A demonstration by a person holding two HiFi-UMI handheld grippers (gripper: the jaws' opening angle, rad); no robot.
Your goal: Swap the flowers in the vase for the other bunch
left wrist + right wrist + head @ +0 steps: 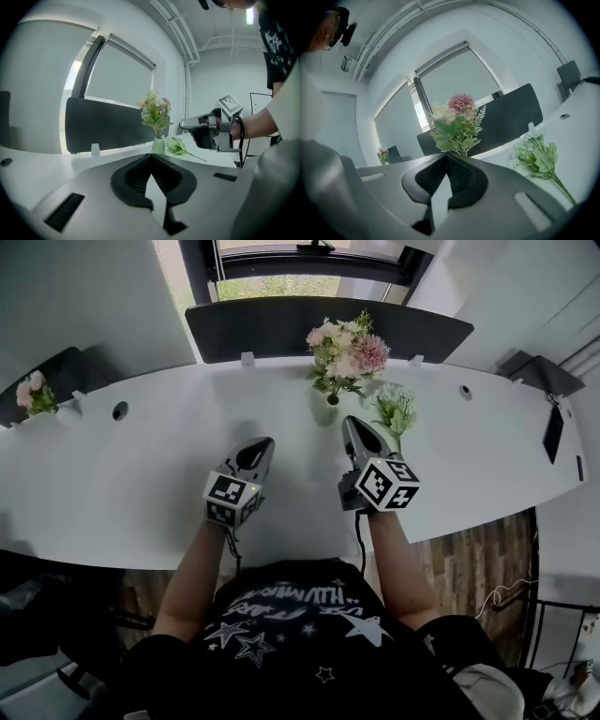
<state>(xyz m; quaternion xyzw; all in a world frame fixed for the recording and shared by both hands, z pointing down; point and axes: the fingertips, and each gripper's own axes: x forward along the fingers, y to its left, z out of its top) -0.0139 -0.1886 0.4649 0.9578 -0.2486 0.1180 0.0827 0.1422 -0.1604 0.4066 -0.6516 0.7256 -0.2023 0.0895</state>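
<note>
A small pale green vase stands at the back of the white table and holds a bunch of pink and cream flowers. A second bunch of white-green flowers lies on the table just right of the vase. My right gripper is shut and empty, its tips a little in front of the vase and left of the lying bunch. My left gripper is shut and empty too, farther left and short of the vase. In the right gripper view the vase is hidden behind the jaws.
A dark partition panel runs behind the table. Another small pot of pink flowers stands at the far left. Cable holes sit in the tabletop, and a black device lies near the right edge.
</note>
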